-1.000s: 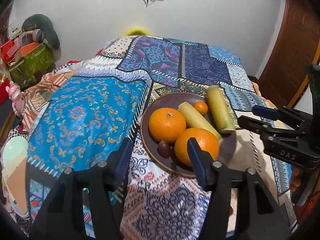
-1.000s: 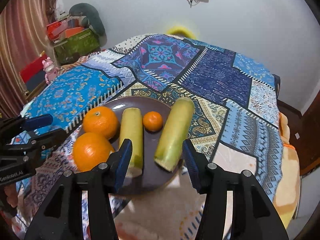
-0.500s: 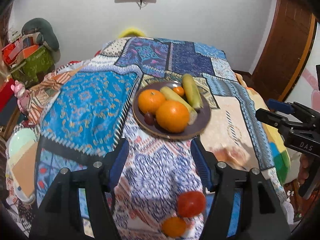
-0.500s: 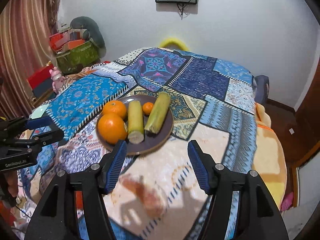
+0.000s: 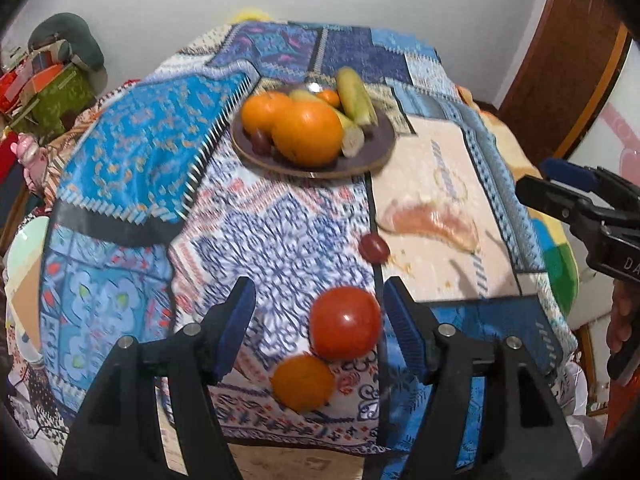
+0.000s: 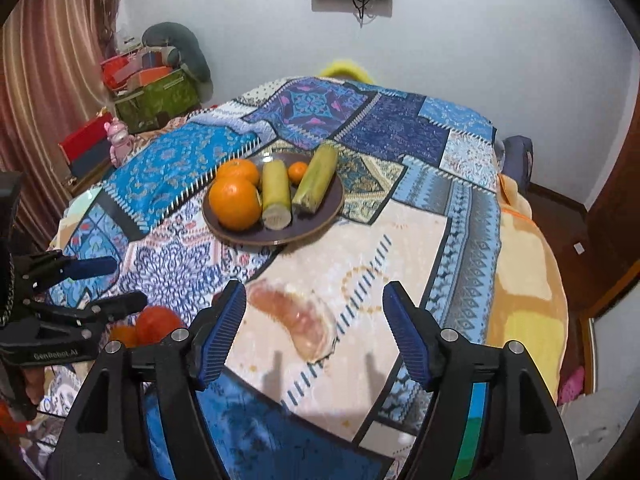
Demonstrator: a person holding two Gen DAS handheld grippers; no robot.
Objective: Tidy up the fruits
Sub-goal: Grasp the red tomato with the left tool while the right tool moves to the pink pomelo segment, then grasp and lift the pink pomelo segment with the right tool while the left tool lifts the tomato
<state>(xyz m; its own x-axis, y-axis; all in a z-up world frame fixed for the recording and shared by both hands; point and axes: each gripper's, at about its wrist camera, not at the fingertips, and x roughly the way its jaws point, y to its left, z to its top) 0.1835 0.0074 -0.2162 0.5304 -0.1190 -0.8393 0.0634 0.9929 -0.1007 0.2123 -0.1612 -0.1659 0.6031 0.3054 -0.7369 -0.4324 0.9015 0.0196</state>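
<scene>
A brown plate (image 5: 320,174) on the patchwork bedspread holds two oranges (image 5: 308,132), two green-yellow corn pieces (image 5: 356,96), a small orange (image 5: 330,97) and a grape (image 5: 260,140). Nearer the bed's edge lie a red tomato (image 5: 345,328), a loose orange (image 5: 303,382) and a loose grape (image 5: 374,248). My left gripper (image 5: 320,328) hovers open above the tomato, apart from it. My right gripper (image 6: 314,334) is empty with its jaws opening, over a pale pink elongated patch (image 6: 292,320), well short of the plate (image 6: 256,240). The tomato (image 6: 158,324) shows beside the left gripper (image 6: 100,284).
The right gripper (image 5: 580,200) reaches in at the right edge of the left wrist view. Boxes and a green carton (image 6: 156,98) stand by the far left wall, next to a pink toy (image 6: 118,140). The bedspread drops off at the near edge. A wooden door (image 5: 560,60) is on the right.
Both grippers have drawn back from the plate toward the near edge of the bed, and their jaws stand wider. The tomato, loose orange and loose grape have come into the left wrist view.
</scene>
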